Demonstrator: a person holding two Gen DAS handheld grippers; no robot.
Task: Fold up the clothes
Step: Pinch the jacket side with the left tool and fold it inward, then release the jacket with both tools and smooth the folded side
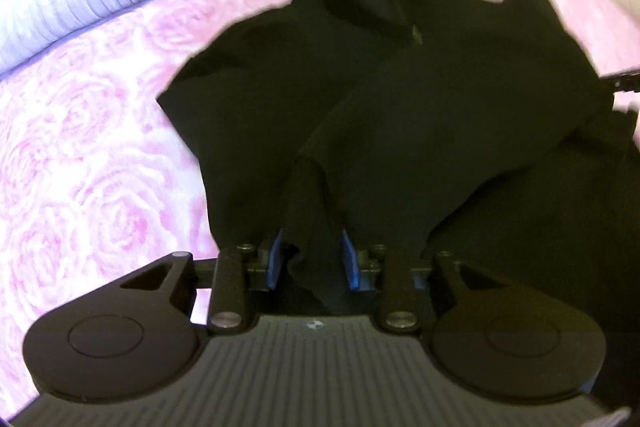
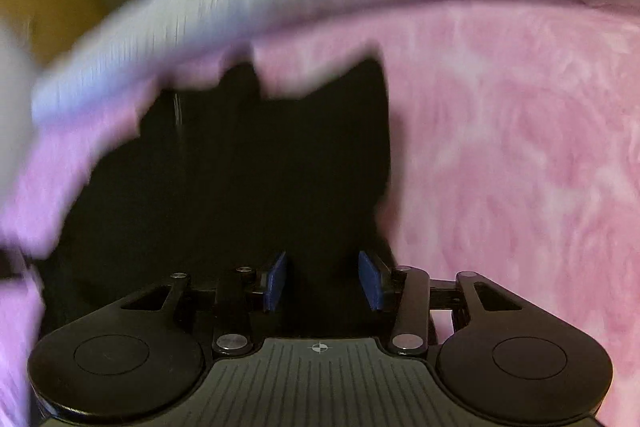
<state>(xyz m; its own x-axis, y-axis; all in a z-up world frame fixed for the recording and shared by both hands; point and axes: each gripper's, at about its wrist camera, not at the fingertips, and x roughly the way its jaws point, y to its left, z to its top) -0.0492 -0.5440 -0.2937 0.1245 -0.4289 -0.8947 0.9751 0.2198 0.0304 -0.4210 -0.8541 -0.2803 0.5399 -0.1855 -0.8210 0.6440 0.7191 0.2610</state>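
Mid-fold on a pink rose-patterned bedspread: black garment bunched between the part-open left gripper, right gripper likewise parted over dark cloth (grip unclear), likely needing a fresh pinch.

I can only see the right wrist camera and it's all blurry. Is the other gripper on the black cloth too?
Observer: Yes. A pinched-up ridge of the black garment stands between the blue pads of the left gripper.
Operator: Is it squeezing it?
Observer: It seems not. The pads stand apart and do not look pressed against the cloth.
Operator: Is the cloth lying flat over there?
Observer: No. A doubled-over layer runs slantwise across it, from the ridge up toward the far right.
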